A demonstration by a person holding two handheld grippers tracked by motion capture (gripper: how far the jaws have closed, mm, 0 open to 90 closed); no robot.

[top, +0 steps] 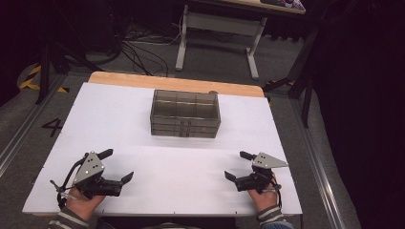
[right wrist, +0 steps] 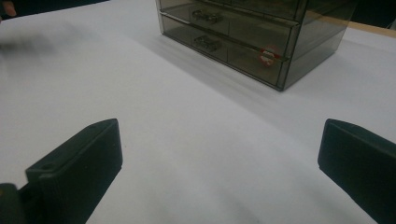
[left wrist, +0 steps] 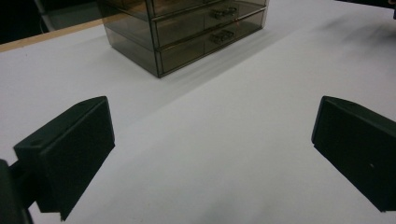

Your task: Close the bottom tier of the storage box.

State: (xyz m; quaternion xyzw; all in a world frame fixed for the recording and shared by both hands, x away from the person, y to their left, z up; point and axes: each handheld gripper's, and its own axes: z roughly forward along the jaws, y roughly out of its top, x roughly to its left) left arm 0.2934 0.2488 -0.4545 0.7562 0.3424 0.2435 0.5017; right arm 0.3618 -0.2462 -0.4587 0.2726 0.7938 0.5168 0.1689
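- my left gripper (top: 117, 166) rests at the near left of the white-topped counter (top: 119, 119), its black fingers (left wrist: 70, 154) spread wide apart with nothing between them.
- my right gripper (top: 239, 165) rests at the near right, fingers (right wrist: 79, 168) likewise wide apart and empty.
- the smoky translucent plastic drawer box (top: 185, 113) stands toward the far middle of the counter, well apart from both grippers and roughly centred between them.
- from the high view i see into the box's open top, split into compartments; what lies inside them i cannot tell.
- the left gripper view looks across bare white surface to the box's front and its left corner, with two stacked drawers and their small handles (left wrist: 223, 35).
- the right gripper view catches the same front from the other side, and there a small red-and-white round thing (right wrist: 267, 55) shows at the right-hand drawer; the high view is too coarse to show it.
- the high view alone takes in the pale wooden edge (top: 172, 82) behind the white top and my striped sleeves (top: 71, 219).
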